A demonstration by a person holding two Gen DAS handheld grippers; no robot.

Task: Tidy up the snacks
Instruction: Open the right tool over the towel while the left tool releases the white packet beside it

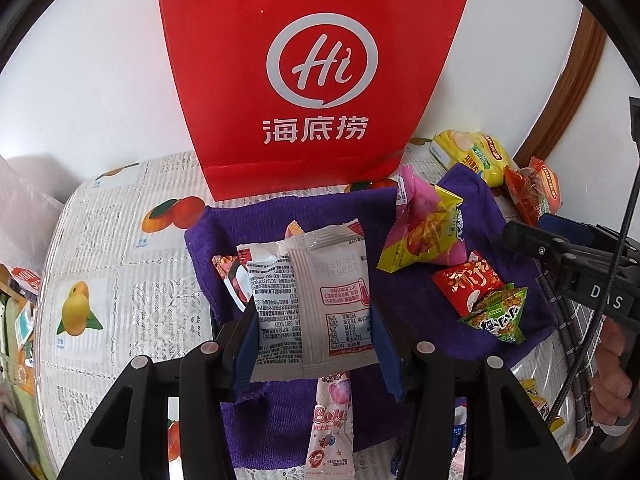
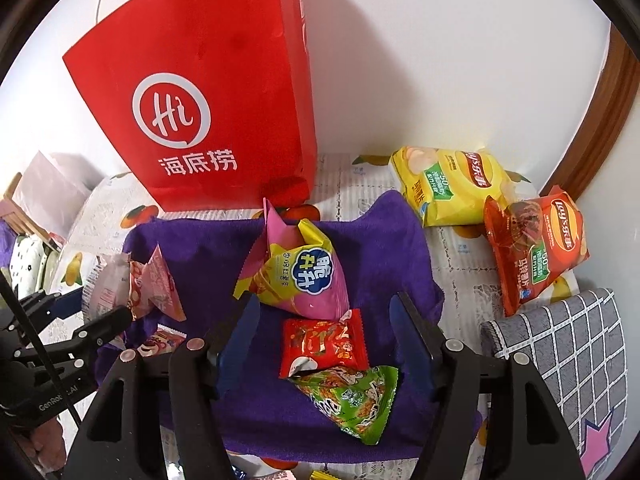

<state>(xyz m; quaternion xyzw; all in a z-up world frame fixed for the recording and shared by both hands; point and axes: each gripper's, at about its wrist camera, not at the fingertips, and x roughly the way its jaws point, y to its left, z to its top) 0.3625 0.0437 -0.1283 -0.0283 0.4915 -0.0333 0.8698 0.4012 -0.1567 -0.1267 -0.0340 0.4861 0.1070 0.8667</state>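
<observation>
Two tongs: left (image 1: 314, 344) clamping white packet (image 1: 312, 300), right (image 2: 326, 344) agape; pink sachet (image 1: 330, 432) half-hidden.

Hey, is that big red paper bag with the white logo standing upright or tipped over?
Upright. The red paper bag stands on its base at the back of the table, against the white wall, logo facing forward.

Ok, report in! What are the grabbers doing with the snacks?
Left gripper clamped on white snack packet. Right gripper open above red packet. Red bag stands behind, nothing blocking.
</observation>
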